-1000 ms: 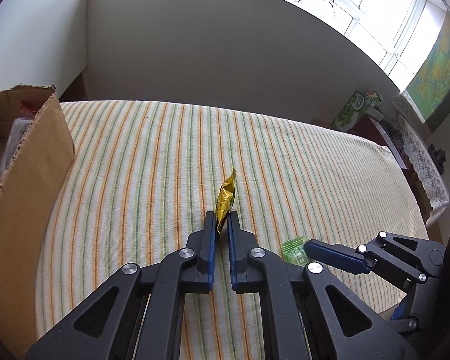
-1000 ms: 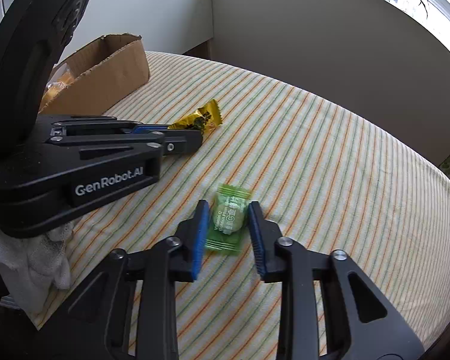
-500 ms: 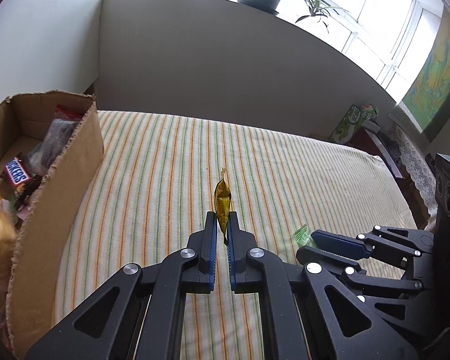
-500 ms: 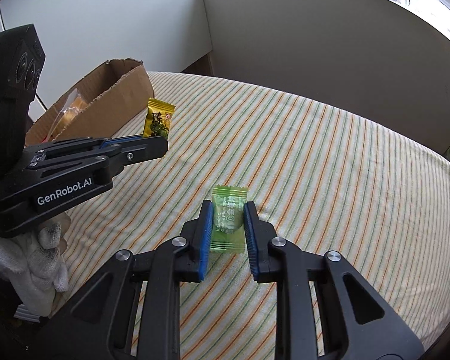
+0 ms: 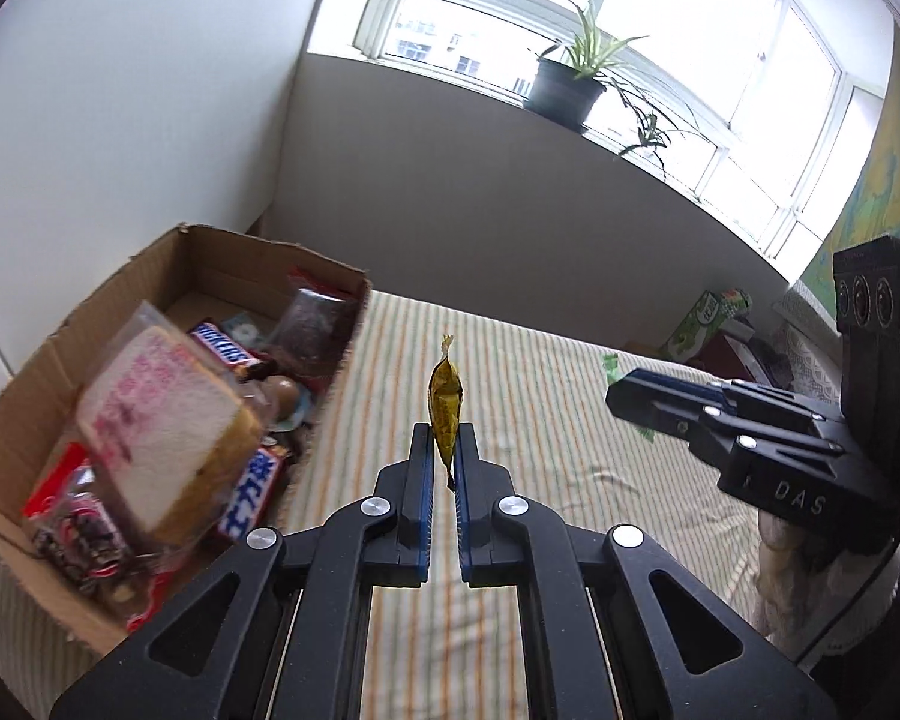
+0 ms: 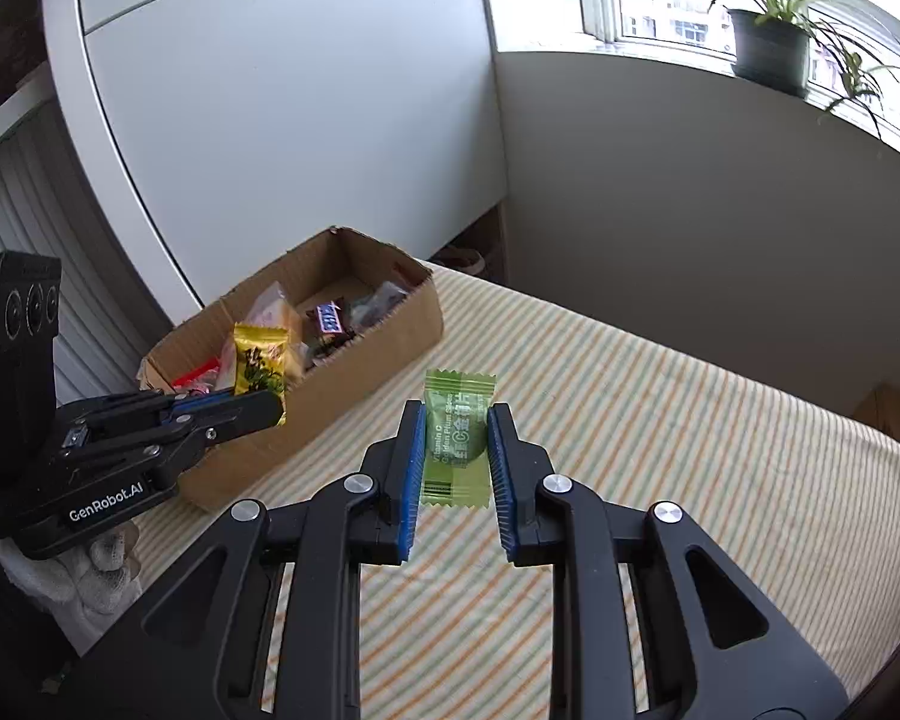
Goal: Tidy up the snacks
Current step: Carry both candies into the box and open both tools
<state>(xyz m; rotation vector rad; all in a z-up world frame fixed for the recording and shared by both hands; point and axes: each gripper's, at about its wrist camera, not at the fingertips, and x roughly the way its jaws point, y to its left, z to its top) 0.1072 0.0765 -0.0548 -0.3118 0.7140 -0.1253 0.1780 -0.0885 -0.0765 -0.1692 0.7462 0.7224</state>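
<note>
left tool (image 5: 443,461) gripping yellow packet (image 5: 445,405), right tool (image 6: 453,456) gripping green packet (image 6: 456,438)

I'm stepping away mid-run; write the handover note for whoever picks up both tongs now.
Left tongs: shut on the yellow packet, held up beside the box.
Right tongs: shut on the green packet, held above the striped cloth.
Box: open, already holding many snacks.
Done: both packets picked up.
Left: drop each into the box. No other loose snacks show on the cloth.
</note>
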